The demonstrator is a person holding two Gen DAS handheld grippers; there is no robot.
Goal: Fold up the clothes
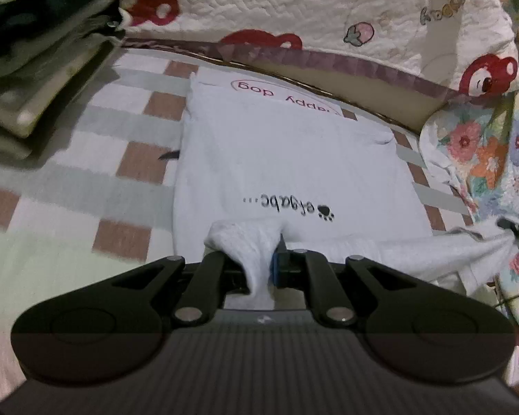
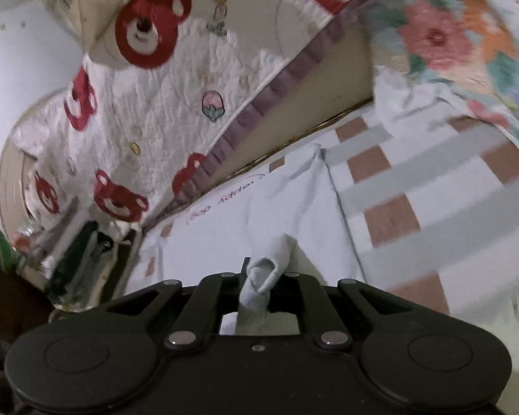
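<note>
A white T-shirt (image 1: 294, 159) with upside-down "happy dog" and "efgabc" print lies flat on the checked bedsheet (image 1: 86, 159), its sides folded in. My left gripper (image 1: 263, 259) is shut on a bunch of its near edge. In the left wrist view the right gripper (image 1: 515, 231) shows at the far right, holding the same near edge. In the right wrist view my right gripper (image 2: 259, 280) is shut on a rolled bit of the T-shirt (image 2: 225, 235), which stretches ahead and to the left.
A stack of folded clothes (image 1: 41, 52) sits at the far left of the bed. A white quilt with red bears (image 1: 328, 10) lies along the far side. A floral quilt (image 1: 494, 145) is bunched at the right. The checked sheet (image 2: 415, 207) extends to the right.
</note>
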